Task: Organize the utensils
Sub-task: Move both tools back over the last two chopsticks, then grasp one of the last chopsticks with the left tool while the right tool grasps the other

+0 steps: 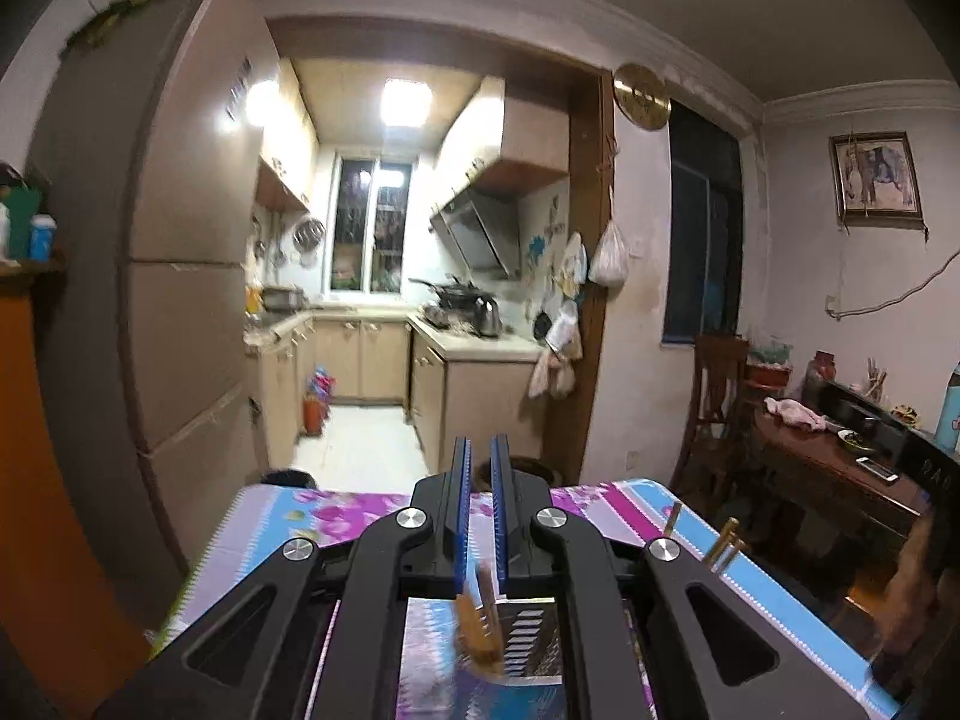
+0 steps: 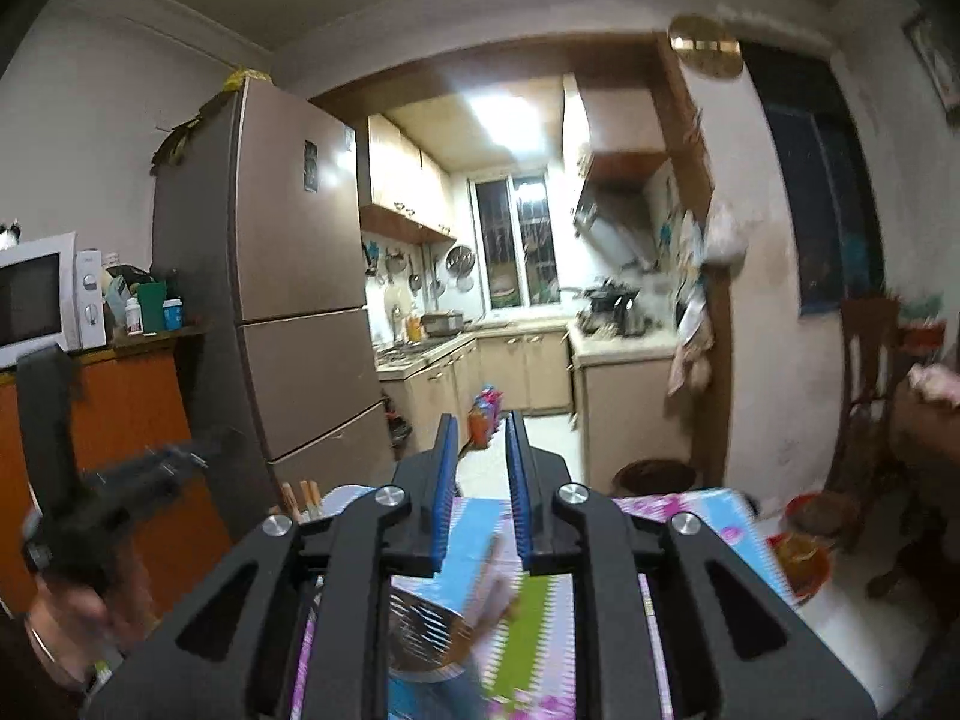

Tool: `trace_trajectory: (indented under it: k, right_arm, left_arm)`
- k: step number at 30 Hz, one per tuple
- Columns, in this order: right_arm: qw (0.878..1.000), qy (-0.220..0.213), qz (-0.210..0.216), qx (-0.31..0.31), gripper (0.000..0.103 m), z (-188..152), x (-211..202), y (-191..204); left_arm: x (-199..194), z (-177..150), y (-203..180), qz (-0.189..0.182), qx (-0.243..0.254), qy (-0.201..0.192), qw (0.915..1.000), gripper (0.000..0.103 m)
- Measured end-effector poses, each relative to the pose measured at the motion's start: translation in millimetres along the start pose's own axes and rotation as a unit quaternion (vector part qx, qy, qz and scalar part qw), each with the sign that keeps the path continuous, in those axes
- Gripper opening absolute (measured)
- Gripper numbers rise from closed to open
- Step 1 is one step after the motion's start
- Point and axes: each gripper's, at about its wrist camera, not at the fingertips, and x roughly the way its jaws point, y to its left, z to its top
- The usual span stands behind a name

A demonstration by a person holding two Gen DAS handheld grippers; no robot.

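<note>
My left gripper [image 1: 482,447] is held above a table with a flowered blue and purple cloth [image 1: 336,516]; its blue pads stand a narrow gap apart with nothing between the tips. Below it lie a wooden comb-like utensil [image 1: 477,630] and a slotted metal holder [image 1: 531,636]. Gold-tipped chopsticks [image 1: 723,546] stick up at the right. My right gripper [image 2: 482,438] is open and empty above the same cloth [image 2: 690,510]. Under it are a slotted metal utensil holder [image 2: 420,630] and a blurred white utensil [image 2: 495,588]. Wooden utensil ends [image 2: 303,495] show at the left.
A fridge [image 2: 288,276] stands left of the kitchen doorway. An orange cabinet [image 2: 120,420] carries a microwave [image 2: 36,294]. A wooden chair [image 1: 714,402] and a cluttered dark wooden table [image 1: 840,456] are at the right. The left hand-held gripper [image 2: 66,498] shows in the right wrist view.
</note>
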Motion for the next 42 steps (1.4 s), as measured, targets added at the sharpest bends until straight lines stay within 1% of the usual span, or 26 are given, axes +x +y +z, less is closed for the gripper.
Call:
trace_trajectory:
  k: [1, 2, 4, 7, 9, 10, 11, 12, 13, 14, 16, 18, 19, 20, 22, 23, 25, 27, 29, 32, 35, 36, 37, 38, 39, 42]
  right_arm:
    - [1.0, 0.0, -0.007, -0.007, 0.015, 0, -11, -4]
    - [1.0, -0.002, -0.017, -0.021, 0.016, -2, -32, -8]
    - [0.999, 0.004, -0.03, -0.038, 0.025, -10, -58, -15]
    - [0.997, 0.031, -0.041, -0.064, 0.025, -36, -98, -19]
    - [0.995, 0.066, -0.032, -0.073, 0.025, -62, -118, -15]
    - [0.993, 0.088, -0.02, -0.074, 0.025, -79, -126, -10]
    - [0.992, 0.1, -0.011, -0.074, 0.025, -89, -130, -6]
    - [0.989, 0.126, 0.009, -0.074, 0.025, -108, -136, 4]
    - [0.986, 0.144, 0.027, -0.073, 0.025, -123, -141, 11]
    - [0.982, 0.167, 0.054, -0.069, 0.025, -145, -147, 23]
    - [0.974, 0.197, 0.093, -0.062, 0.025, -175, -154, 40]
    - [0.964, 0.227, 0.13, -0.054, 0.025, -211, -160, 61]
    - [0.961, 0.235, 0.14, -0.052, 0.025, -220, -161, 69]
    - [0.956, 0.244, 0.153, -0.049, 0.025, -234, -161, 79]
    - [0.952, 0.253, 0.163, -0.053, 0.025, -252, -163, 90]
    - [0.95, 0.255, 0.17, -0.058, 0.027, -259, -163, 95]
    - [0.947, 0.262, 0.17, -0.07, 0.033, -273, -159, 103]
    - [0.947, 0.263, 0.171, -0.074, 0.034, -279, -158, 107]
    - [0.948, 0.259, 0.165, -0.08, 0.034, -278, -157, 109]
    - [0.948, 0.258, 0.169, -0.084, 0.034, -281, -147, 111]
    - [0.946, 0.264, 0.154, -0.11, 0.033, -291, -142, 117]
    - [0.947, 0.258, 0.153, -0.112, 0.028, -291, -146, 115]
    - [0.947, 0.259, 0.153, -0.11, 0.015, -291, -146, 113]
    - [0.948, 0.261, 0.148, -0.104, 0.01, -290, -146, 110]
    - [0.95, 0.261, 0.14, -0.101, 0.007, -289, -145, 106]
    - [0.955, 0.261, 0.12, -0.073, 0.006, -289, -144, 87]
  left_arm:
    - [-15, 0, 0, 0.007, 0.01, -0.002, 0.9999, 0.008]
    - [-31, -2, 0, 0.015, 0.022, -0.003, 0.9996, 0.008]
    - [-64, -13, -3, 0.03, 0.051, 0.005, 0.9982, 0.008]
    - [-103, -41, -11, 0.019, 0.083, 0.047, 0.9952, 0.008]
    - [-126, -65, -19, 0.006, 0.1, 0.079, 0.9918, 0.008]
    - [-138, -81, -23, -0.009, 0.105, 0.1, 0.9894, 0.008]
    - [-147, -96, -27, -0.024, 0.106, 0.12, 0.9868, 0.008]
    - [-159, -117, -35, -0.046, 0.109, 0.147, 0.9821, 0.008]
    - [-166, -131, -40, -0.06, 0.112, 0.162, 0.9786, 0.008]
    - [-173, -146, -46, -0.074, 0.115, 0.176, 0.9748, 0.008]
    - [-188, -177, -59, -0.1, 0.12, 0.2, 0.9673, 0.008]
    - [-199, -204, -66, -0.133, 0.105, 0.226, 0.9593, 0.008]
    - [-203, -218, -70, -0.146, 0.094, 0.24, 0.9552, 0.008]
    - [-205, -227, -73, -0.154, 0.088, 0.247, 0.9527, 0.008]
    - [-209, -246, -79, -0.165, 0.079, 0.259, 0.9483, 0.008]
    - [-208, -249, -83, -0.169, 0.079, 0.263, 0.9466, 0.008]
    - [-207, -259, -84, -0.167, 0.084, 0.265, 0.9459, 0.008]
    - [-202, -268, -87, -0.158, 0.085, 0.267, 0.9469, 0.01]
    - [-200, -274, -82, -0.16, 0.066, 0.274, 0.9462, 0.011]
    - [-199, -276, -81, -0.152, 0.066, 0.271, 0.9482, 0.011]
    - [-198, -277, -81, -0.151, 0.062, 0.272, 0.9484, 0.011]
    - [-198, -276, -82, -0.152, 0.061, 0.273, 0.948, 0.011]
    - [-198, -276, -83, -0.154, 0.062, 0.272, 0.9477, 0.011]
    - [-199, -276, -85, -0.157, 0.065, 0.271, 0.9475, 0.011]
    - [-201, -276, -88, -0.161, 0.069, 0.268, 0.9472, 0.011]
    - [-199, -279, -95, -0.162, 0.076, 0.268, 0.9466, 0.011]
